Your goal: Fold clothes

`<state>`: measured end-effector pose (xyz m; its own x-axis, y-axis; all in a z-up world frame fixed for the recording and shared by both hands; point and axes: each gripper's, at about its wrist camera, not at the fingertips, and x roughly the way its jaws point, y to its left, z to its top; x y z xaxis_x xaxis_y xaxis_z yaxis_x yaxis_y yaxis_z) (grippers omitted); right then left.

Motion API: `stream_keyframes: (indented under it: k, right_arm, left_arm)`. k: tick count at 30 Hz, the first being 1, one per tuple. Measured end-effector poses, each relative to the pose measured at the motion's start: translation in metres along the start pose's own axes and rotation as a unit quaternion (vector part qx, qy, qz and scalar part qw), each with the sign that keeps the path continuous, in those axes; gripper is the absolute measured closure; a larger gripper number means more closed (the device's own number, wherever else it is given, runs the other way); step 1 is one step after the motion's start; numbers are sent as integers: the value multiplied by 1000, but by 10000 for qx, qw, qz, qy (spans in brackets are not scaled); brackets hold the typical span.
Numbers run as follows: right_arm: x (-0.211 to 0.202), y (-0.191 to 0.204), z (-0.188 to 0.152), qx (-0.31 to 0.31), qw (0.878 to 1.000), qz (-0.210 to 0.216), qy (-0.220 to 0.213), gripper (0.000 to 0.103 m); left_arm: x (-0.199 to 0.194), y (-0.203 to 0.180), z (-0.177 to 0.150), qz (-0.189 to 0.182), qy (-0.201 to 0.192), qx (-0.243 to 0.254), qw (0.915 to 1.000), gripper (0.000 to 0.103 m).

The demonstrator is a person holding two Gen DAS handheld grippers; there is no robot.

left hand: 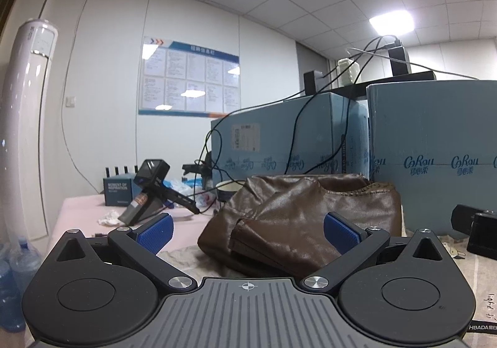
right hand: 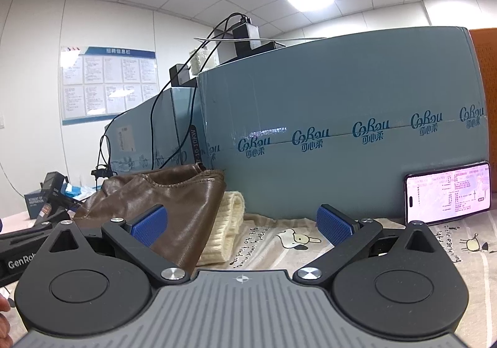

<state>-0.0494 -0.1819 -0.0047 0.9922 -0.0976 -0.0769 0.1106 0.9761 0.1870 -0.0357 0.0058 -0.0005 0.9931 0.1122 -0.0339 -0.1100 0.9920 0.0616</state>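
A brown leather-like garment point(left hand: 298, 217) lies in a folded heap on the table, right in front of my left gripper point(left hand: 248, 231). That gripper is open and empty, with the heap between and just beyond its blue pads point(left hand: 155, 231). In the right wrist view the same brown garment point(right hand: 167, 202) lies to the left, over a cream knitted piece point(right hand: 225, 230). My right gripper point(right hand: 242, 223) is open and empty, low over the cartoon-print cloth point(right hand: 310, 239). Its left pad point(right hand: 149, 225) stands in front of the brown garment's edge.
Large teal cardboard boxes point(right hand: 341, 130) stand close behind the clothes, with cables and black devices on top. A lit phone point(right hand: 449, 196) leans on the box at right. A spare handheld gripper with camera point(left hand: 152, 192), a small blue box point(left hand: 119, 191), tissues and a bowl point(left hand: 228, 189) lie at left.
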Motion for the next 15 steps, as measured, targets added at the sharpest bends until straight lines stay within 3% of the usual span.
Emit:
stream_keyframes:
  k: [15]
  right_arm:
    - [-1,2,1,-51,10000,43,-45,0]
  left_arm:
    - [-4,-5,0,33,-106,173,9998,0]
